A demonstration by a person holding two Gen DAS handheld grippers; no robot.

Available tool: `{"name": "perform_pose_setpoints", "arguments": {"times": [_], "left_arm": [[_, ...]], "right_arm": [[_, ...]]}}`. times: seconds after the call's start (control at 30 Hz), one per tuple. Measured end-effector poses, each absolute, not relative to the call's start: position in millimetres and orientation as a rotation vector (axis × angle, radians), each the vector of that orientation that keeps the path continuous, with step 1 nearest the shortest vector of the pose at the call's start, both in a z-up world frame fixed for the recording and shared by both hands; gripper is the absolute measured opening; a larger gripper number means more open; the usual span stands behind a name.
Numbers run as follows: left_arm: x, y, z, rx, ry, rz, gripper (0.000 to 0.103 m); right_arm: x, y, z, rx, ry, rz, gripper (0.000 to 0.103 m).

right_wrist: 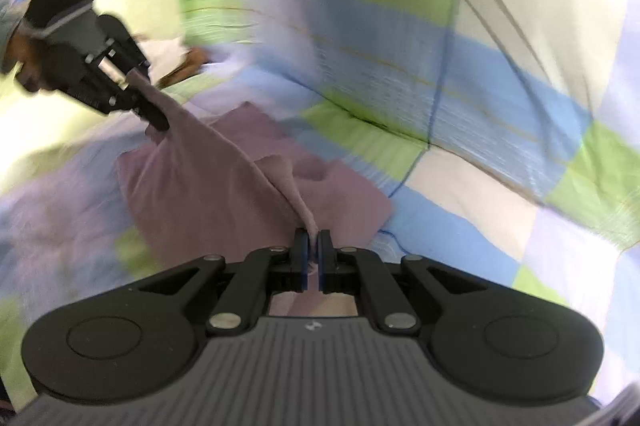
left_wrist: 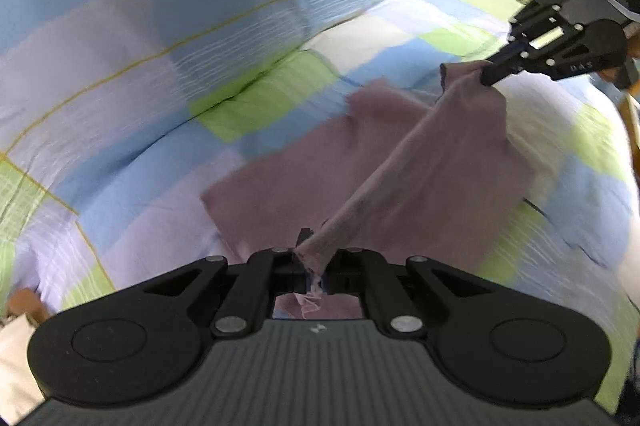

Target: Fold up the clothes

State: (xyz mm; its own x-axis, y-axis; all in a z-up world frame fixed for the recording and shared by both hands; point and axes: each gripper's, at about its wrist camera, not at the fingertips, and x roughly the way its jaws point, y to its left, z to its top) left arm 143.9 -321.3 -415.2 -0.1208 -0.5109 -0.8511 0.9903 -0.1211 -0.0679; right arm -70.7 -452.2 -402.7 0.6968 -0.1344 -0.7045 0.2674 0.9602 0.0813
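Here, garment: a mauve cloth (left_wrist: 288,186) is spread partly on a checked quilt (left_wrist: 120,66), one edge being lifted clear of it.
Left gripper (left_wrist: 310,266): its fingers are clenched on one end of the raised edge, a frayed corner being pinched between them.
Right gripper (right_wrist: 314,246): its fingers are closed on the other end of the same edge, so that the hem is drawn taut between the two tools.
Raised edge: it is held as a straight band above the lower layer, presumably so that it can be carried across and laid square.
Lower layer: it is left flat on the quilt, where its weight anchors the cloth.
Stage: a fold is judged to be under way; motion blur obscures finer creases.
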Motion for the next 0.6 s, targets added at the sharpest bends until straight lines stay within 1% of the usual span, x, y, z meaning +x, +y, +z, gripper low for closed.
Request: {"name": "perform_pose_setpoints", "arguments": {"times": [0.1,0.17,0.27,0.37,0.4,0.53,0.57,0.6], "left_arm": [[157.8,-338.5,-428.7,0.808,0.873,-1.545,0.001],[164.9,-345.9,-439.8,0.805,0.913,-1.539,0.004],[174.9,-343.9,-447.4,0.727,0.991,-1.546,0.005],[187.7,-337.7,-450.3,0.628,1.055,-1.544,0.021],[189.3,-337.6,-451.0,0.615,1.058,-1.544,0.022],[195.3,-337.6,-453.9,0.566,1.065,-1.542,0.021],[195.4,-338.5,-454.4,0.558,1.055,-1.543,0.020],[195.2,-338.7,-454.3,0.550,1.042,-1.542,0.020]], "right_arm": [[-51.5,-483.0,-422.9,0.278,0.781,-0.225,0.003],[-40.1,-497.1,-437.5,0.336,0.793,-0.210,0.003],[-27.5,-513.8,-461.6,0.423,0.827,-0.192,0.010],[-37.4,-522.6,-470.3,0.542,0.765,-0.196,0.040],[-42.9,-522.0,-470.5,0.565,0.748,-0.196,0.044],[-52.3,-523.7,-475.4,0.634,0.687,-0.200,0.044],[-52.3,-524.6,-478.6,0.643,0.678,-0.196,0.038],[-52.2,-524.9,-480.2,0.642,0.673,-0.192,0.020]]}}
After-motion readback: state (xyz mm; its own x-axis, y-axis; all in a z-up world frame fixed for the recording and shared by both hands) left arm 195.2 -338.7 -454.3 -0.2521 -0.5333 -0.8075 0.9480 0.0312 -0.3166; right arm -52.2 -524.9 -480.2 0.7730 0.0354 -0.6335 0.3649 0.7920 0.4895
